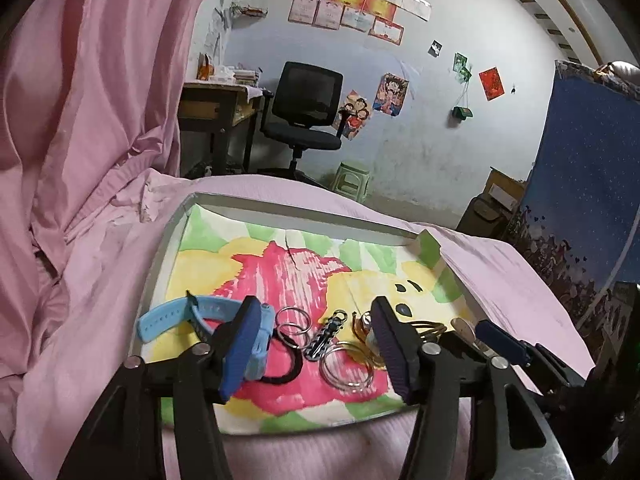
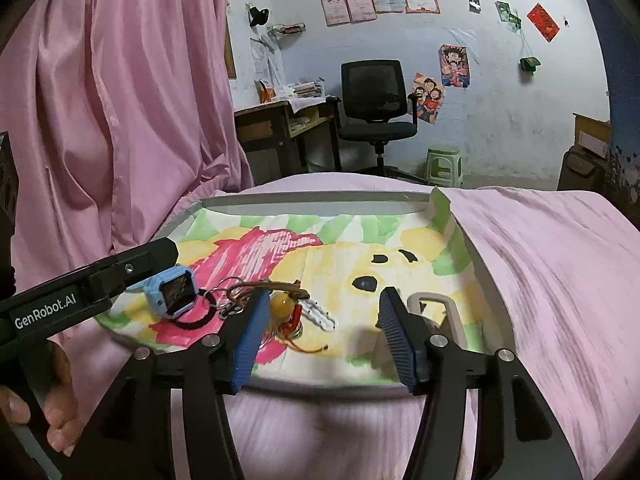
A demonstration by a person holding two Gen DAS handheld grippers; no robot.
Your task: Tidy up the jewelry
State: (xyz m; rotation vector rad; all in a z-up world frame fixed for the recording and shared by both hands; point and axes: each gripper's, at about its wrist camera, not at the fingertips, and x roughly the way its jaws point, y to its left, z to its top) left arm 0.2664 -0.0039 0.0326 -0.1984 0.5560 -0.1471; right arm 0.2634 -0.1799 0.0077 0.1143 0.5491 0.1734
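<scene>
Black-armed left tongs with ribbed blue pads: spread wide, gripping nothing, poised low over the near end of the tray, probably to straddle one small piece. Black-armed right tongs, same ribbed blue pads: equally wide and empty, hovering just beside, likely waiting for a turn. At the right view's lower left, a hand wrapped round the left handle.

Between and just past the pads, all heaped at the near end and awaiting sorting:
- light-blue rubber-strapped smartwatch, square dark face, strap curled, lying partly on a black elastic hair tie, soft and round;
- thin silver split key rings, hard, shiny, overlapping, awkward to pinch flat;
- dark metal chain fob with a clip;
- glossy amber round bead on brown cord, prone to rolling.

Underneath: shallow grey-rimmed tray lined with paper painted pink, yellow and green, far half bare, so room there for laying pieces apart. Around it, a wrinkled pink bedsheet, soft and yielding.

Well beyond: black mesh office chair against a pale wall.
</scene>
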